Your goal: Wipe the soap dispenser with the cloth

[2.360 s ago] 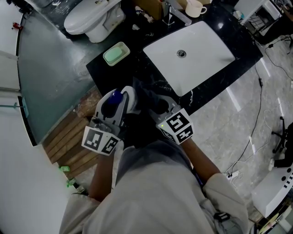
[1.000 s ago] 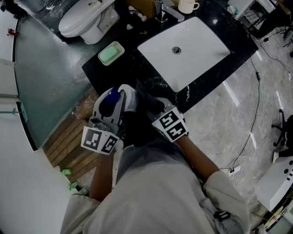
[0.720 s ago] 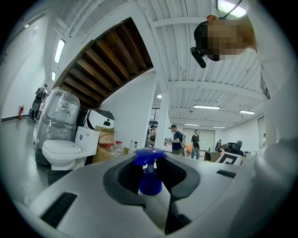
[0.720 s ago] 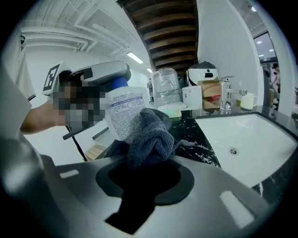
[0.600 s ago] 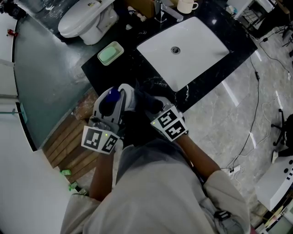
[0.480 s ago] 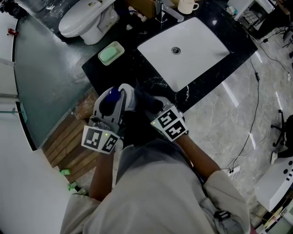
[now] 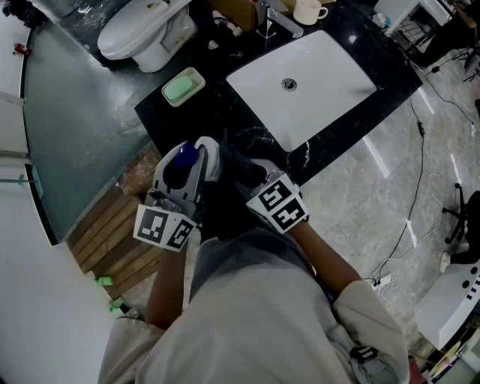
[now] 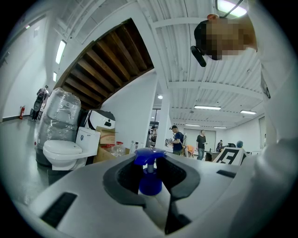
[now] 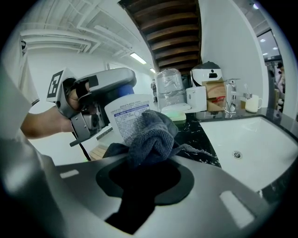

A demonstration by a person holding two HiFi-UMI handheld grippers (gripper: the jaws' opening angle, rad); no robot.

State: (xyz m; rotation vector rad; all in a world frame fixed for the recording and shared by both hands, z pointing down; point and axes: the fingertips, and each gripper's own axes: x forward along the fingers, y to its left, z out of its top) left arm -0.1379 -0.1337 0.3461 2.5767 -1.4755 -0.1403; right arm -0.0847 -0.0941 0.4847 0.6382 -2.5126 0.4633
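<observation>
The right gripper (image 9: 146, 169) has its jaws clamped on a bunched grey cloth (image 9: 151, 135). The cloth touches the label of the dispenser (image 9: 126, 118), which lies at 11 o'clock from those jaws. The left gripper (image 8: 151, 190) has its jaws closed on the dispenser's body, with the blue pump (image 8: 149, 172) at 12 o'clock. The bottle's long axis runs from 6 to 12, so the wipe probably follows that line on the 1 face nearest the cloth.

The left gripper (image 7: 184, 174) is covering most of the dispenser (image 7: 208, 152) in the head view, and in its own view only the blue pump is showing above the jaws. The cloth (image 9: 151, 137) is hiding the label's lower part, and the print is coming out too small to read. The top edge is cutting off the toilet (image 7: 146, 30) and mug (image 7: 307, 10).
</observation>
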